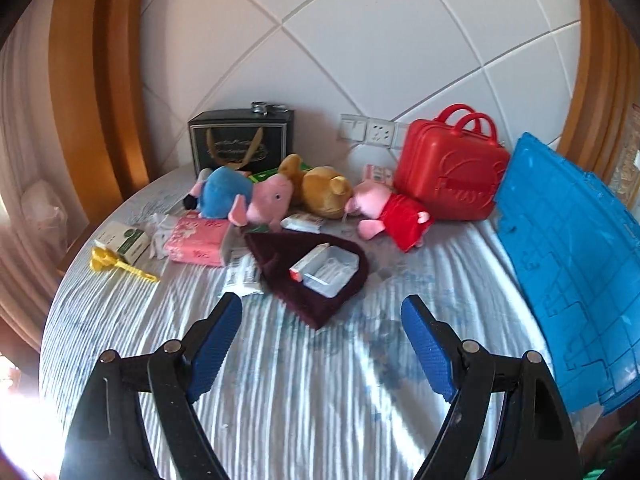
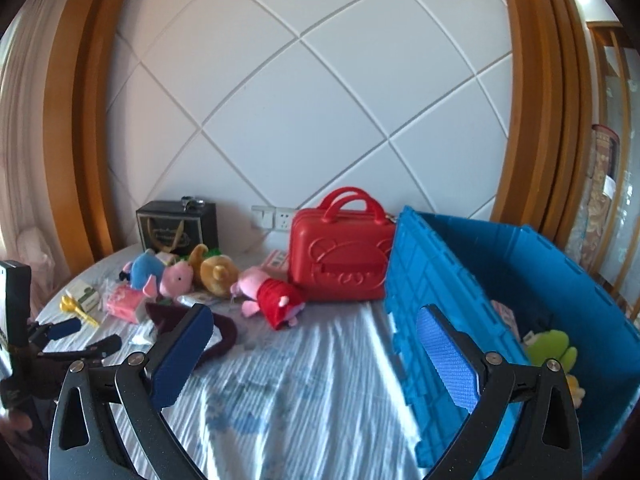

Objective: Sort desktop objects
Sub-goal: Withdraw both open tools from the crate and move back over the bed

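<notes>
Toys and small items lie on a striped sheet point(image 1: 280, 380): a blue-clad pig plush point(image 1: 228, 194), a brown bear plush point(image 1: 324, 192) and a red-dress pig plush point(image 1: 400, 216). A maroon cloth point(image 1: 316, 304) carries a clear plastic box point(image 1: 334, 274). My left gripper point(image 1: 322, 304) stands open just short of the cloth, nothing between its fingers. My right gripper point(image 2: 314, 314) is open too, over bare sheet beside the blue crate point(image 2: 520, 264). The crate holds a green plush point(image 2: 552, 346). The left gripper point(image 2: 90, 336) also shows at the left of the right wrist view.
A red case point(image 1: 452, 172) stands against the crate point(image 1: 572, 272) by the wall. At the left are a black gift box point(image 1: 240, 140), a pink tissue pack point(image 1: 198, 240), a white-green carton point(image 1: 124, 240) and a yellow toy point(image 1: 116, 264). Wall sockets point(image 1: 368, 130) sit behind.
</notes>
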A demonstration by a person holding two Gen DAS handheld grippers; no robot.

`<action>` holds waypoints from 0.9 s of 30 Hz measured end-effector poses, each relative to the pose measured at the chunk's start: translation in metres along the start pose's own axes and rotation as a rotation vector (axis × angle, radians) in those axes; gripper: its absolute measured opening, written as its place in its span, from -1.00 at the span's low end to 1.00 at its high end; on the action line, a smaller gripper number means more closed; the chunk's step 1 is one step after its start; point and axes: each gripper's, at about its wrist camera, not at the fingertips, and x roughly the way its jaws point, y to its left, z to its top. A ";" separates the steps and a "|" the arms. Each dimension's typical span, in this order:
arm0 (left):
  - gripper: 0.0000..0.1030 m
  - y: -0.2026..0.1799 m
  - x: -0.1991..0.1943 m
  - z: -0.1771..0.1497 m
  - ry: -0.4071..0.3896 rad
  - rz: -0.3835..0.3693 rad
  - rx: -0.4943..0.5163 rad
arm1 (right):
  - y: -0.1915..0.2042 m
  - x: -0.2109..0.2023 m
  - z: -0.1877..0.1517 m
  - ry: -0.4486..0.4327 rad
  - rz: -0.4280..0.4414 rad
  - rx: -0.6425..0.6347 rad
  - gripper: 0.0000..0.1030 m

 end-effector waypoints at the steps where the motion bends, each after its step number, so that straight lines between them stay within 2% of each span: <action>1: 0.59 0.008 0.006 -0.002 0.014 0.020 0.001 | 0.004 0.009 -0.002 0.015 0.018 0.001 1.00; 6: 0.59 0.029 0.038 -0.004 0.078 0.045 0.003 | 0.014 0.054 -0.016 0.117 0.080 0.007 1.00; 14: 0.59 0.015 0.096 -0.004 0.195 0.024 -0.023 | 0.013 0.139 -0.031 0.302 0.121 -0.014 1.00; 22: 0.59 -0.009 0.187 0.003 0.312 0.002 -0.021 | 0.006 0.226 -0.049 0.433 0.143 -0.035 1.00; 27: 0.59 -0.013 0.242 0.011 0.353 0.005 0.016 | 0.007 0.278 -0.060 0.495 0.166 -0.016 1.00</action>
